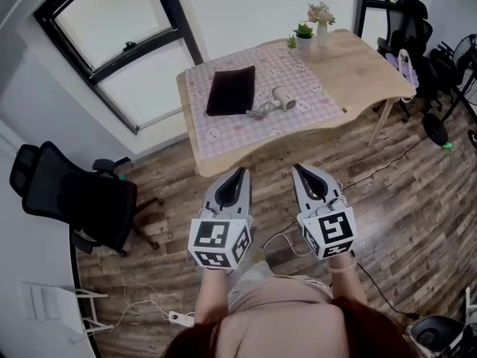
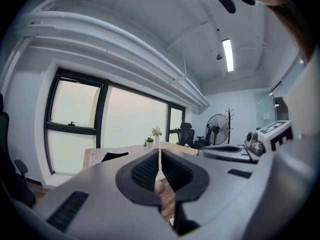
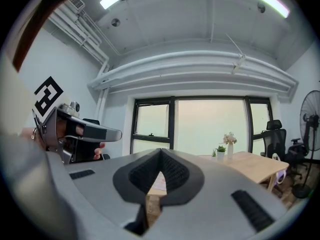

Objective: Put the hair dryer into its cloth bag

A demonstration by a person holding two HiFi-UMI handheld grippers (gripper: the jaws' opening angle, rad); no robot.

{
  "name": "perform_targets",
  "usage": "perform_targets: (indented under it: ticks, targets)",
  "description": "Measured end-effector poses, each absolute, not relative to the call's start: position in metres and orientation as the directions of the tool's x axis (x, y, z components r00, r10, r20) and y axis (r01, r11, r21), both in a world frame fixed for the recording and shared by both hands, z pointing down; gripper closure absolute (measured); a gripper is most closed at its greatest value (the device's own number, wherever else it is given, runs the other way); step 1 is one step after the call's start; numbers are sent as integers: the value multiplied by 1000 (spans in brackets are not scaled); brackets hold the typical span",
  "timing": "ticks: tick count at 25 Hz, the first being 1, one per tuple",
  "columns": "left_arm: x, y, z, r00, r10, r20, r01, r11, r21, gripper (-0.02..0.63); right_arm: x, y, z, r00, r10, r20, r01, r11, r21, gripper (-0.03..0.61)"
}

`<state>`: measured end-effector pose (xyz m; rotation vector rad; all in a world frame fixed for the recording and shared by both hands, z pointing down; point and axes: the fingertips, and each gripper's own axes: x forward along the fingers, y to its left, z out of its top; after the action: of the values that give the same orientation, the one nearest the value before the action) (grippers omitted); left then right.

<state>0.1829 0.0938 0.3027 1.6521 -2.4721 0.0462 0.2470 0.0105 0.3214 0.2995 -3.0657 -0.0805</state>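
Head view: the dryer [image 1: 283, 100] lies on the table [image 1: 358, 73], just right of the bag [image 1: 231, 90], well ahead of the left gripper [image 1: 241, 173] and the right gripper [image 1: 298, 168].
Left gripper view: jaws together, nothing between them.
Right gripper view: jaws together, empty; the table is far ahead.

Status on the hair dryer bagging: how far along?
Done: nothing. The hair dryer lies on the table beside the flat cloth bag, outside it. In hand: nothing. The left gripper and right gripper are shut, empty and short of the table. Left: the pickup and the bagging.
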Motion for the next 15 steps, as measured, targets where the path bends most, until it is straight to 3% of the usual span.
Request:
perform_targets:
  ticks: [15]
  targets:
    - [78, 131, 307, -335, -928, 161, -933, 351, 78, 594, 144, 38, 323, -967, -243, 79, -239, 969, 62, 578]
